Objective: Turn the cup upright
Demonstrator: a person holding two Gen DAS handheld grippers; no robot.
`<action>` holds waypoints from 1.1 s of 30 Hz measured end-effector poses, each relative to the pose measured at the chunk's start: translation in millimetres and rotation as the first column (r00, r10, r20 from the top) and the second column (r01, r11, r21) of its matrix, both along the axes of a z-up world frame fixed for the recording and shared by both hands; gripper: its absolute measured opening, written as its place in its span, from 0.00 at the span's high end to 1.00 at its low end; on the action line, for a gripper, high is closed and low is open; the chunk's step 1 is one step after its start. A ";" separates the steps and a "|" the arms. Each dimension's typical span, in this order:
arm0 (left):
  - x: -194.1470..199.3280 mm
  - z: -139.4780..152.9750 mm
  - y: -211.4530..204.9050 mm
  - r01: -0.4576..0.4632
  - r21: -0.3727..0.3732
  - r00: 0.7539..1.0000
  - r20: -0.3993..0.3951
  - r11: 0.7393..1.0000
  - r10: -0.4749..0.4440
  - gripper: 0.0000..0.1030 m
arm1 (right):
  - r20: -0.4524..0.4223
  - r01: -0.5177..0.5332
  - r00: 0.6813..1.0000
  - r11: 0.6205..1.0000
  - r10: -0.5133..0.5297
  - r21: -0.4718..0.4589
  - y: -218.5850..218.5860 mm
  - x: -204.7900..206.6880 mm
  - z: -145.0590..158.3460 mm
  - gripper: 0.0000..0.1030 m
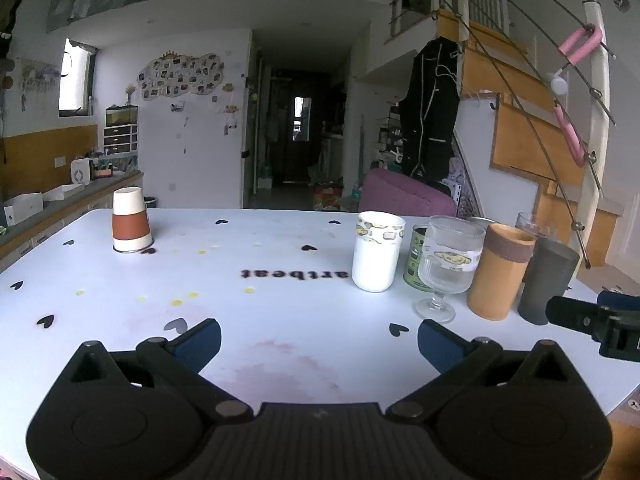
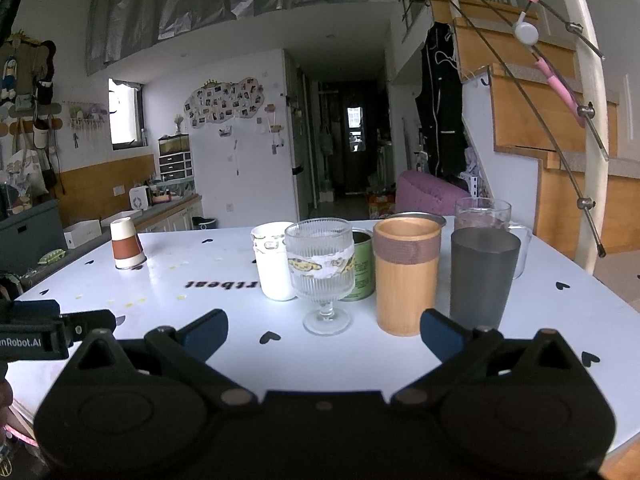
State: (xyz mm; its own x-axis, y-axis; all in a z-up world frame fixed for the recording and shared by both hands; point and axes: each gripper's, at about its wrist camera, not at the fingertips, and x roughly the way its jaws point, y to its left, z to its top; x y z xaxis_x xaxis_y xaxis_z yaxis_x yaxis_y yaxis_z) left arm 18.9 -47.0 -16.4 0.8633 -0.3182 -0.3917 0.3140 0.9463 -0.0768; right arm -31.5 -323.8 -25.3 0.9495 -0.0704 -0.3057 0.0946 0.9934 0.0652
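Your white worktop [image 1: 280, 280] with black hearts fills both views. Only your right wrist view shows the clear glass mug [image 2: 486, 216] whole at the back, plus the metal rim behind the bamboo cup; your left view catches just the mug's rim. Your left view shows the right gripper's [image 1: 592, 320] side at its right edge; your right view shows the left gripper's [image 2: 52, 332] side at its left edge.

Your left gripper [image 1: 319, 340] is spread wide, holding nothing, hanging over bare worktop. Your right gripper [image 2: 324, 330] is also wide apart and empty, with the goblet and bamboo cup just ahead of its fingers, not touching.

Containers, right cluster, all upright: dark grey tumbler [image 2: 482, 276], bamboo cup [image 2: 406, 276] with a brown band, ribbed glass goblet [image 2: 322, 272] with a sticker band, white cup [image 2: 274, 264] with a printed band, green tin [image 2: 362, 266] behind the goblet. Contents can't be told.

The paper cup [image 1: 131, 220], white with a brown sleeve, stands mouth-down, far left, well apart from the cluster and both grippers.
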 end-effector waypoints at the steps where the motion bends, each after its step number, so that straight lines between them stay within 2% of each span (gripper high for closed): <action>1: -0.2 0.1 0.0 0.000 0.002 1.000 0.001 1.000 0.000 0.00 | 0.001 0.000 1.000 1.000 0.000 0.000 0.2 -0.3 0.0 0.00; 33: -0.1 1.5 0.9 -0.005 0.006 1.000 0.005 1.000 0.005 0.00 | 0.008 0.006 1.000 1.000 -0.006 0.003 1.0 -1.8 0.4 0.00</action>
